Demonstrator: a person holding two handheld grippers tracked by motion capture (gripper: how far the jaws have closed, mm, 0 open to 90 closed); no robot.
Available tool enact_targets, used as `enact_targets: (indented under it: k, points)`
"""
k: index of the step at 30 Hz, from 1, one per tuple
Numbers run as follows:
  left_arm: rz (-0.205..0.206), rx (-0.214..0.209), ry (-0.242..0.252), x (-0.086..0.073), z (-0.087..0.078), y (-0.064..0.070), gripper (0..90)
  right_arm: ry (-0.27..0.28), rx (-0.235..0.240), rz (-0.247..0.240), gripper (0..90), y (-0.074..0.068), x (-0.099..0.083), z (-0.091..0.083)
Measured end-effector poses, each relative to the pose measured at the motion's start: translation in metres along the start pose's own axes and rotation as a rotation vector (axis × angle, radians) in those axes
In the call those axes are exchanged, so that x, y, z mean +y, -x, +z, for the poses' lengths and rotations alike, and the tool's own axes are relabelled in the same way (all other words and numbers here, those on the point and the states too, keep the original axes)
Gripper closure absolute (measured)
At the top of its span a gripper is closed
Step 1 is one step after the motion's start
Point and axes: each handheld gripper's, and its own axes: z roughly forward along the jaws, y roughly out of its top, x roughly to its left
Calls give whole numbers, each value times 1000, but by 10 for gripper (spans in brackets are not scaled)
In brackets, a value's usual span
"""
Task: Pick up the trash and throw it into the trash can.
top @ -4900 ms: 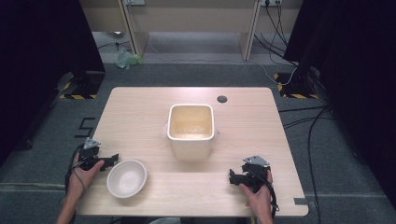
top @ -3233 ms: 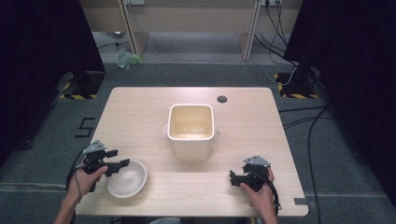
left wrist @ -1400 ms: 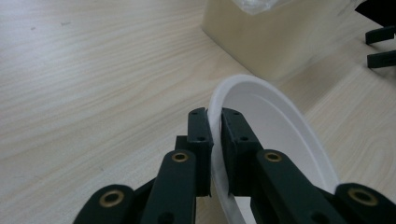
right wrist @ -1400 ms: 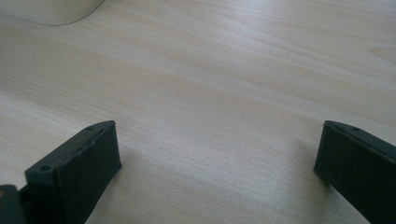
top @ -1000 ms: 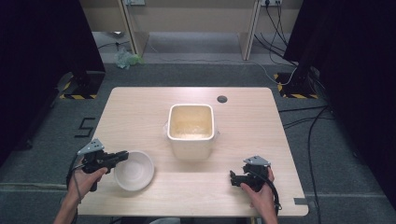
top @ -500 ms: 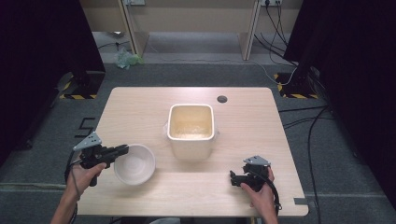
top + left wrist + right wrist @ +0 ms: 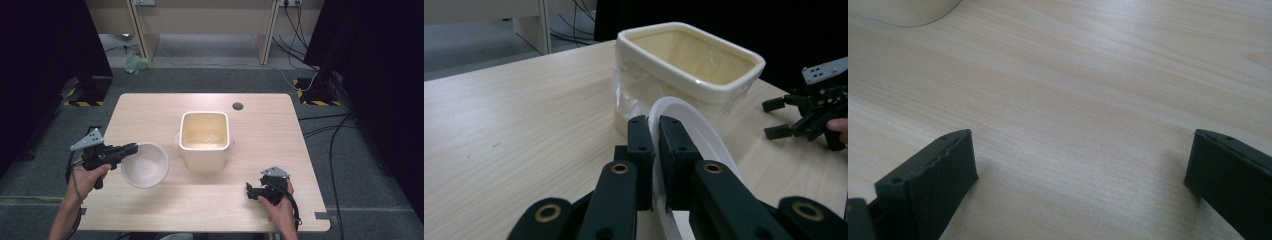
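Observation:
A white bowl [image 7: 145, 165] hangs tilted above the table's left front, lifted off the wood. My left gripper [image 7: 131, 148] is shut on its near rim; in the left gripper view the rim of the white bowl [image 7: 694, 120] runs between the two black jaws of my left gripper [image 7: 656, 131]. A cream square tub [image 7: 204, 139] stands at the table's middle, just right of the bowl, and the tub [image 7: 689, 60] rises ahead in the left gripper view. My right gripper [image 7: 250, 190] rests open on the wood at the front right, jaws wide apart around bare table [image 7: 1083, 135].
A small dark round grommet [image 7: 238, 106] sits near the table's far edge. Cables trail across the grey floor at the right [image 7: 330, 135]. Wooden furniture legs [image 7: 140, 30] stand beyond the table. My right gripper [image 7: 796, 117] also appears far off in the left gripper view.
My left gripper closed on the bowl's rim, lifted it and carried it up and to the right, toward the tub. The right gripper has stayed still.

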Motion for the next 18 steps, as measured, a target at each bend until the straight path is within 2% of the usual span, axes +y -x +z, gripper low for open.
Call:
enact_targets:
  k: [8,18]
  points:
    - [19,-15,11,17,2,3,838,-2,1,-2,3,0,0,0]
    - [24,-46,35,44,8,4,838,-4,3,6,2,0,0,0]
